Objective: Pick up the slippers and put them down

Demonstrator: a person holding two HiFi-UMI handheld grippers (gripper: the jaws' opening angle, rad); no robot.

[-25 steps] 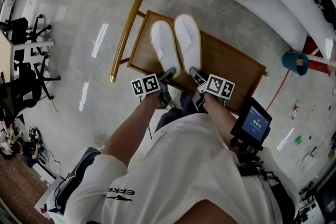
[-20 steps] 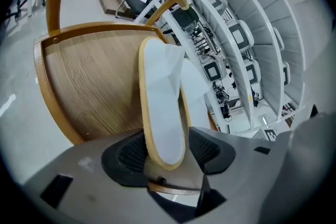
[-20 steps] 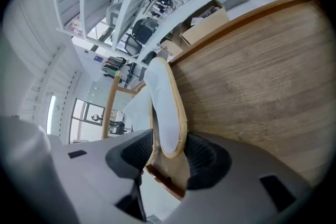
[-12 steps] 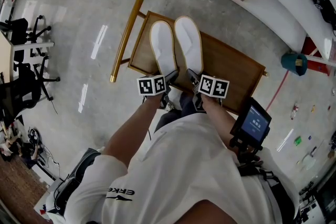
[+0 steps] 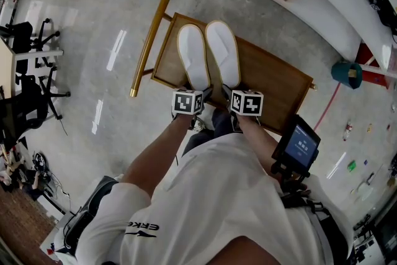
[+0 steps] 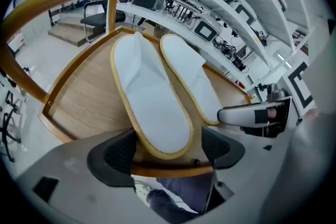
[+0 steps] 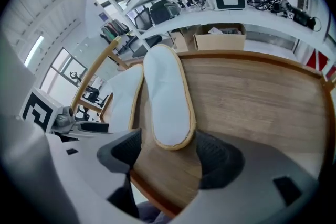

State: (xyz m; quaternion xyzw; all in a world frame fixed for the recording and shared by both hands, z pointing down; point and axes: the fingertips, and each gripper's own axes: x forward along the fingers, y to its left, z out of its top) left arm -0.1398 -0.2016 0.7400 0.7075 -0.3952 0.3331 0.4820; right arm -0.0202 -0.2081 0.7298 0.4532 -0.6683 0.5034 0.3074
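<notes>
Head view looks down on my big wooden desk, with a long gold pole running beside its left side. Two white slippers lie flat on the desk, close together side by side. The left slipper sits near the desk's left rim, and the right slipper is just beside it. My left gripper has just been opening and has let go. The near end of the left slipper lies between its wide jaws, but the pads do not press on it. My right gripper has just been opening too and has let go. The near end of the right slipper sits between its jaw tips, not squeezed.
</notes>
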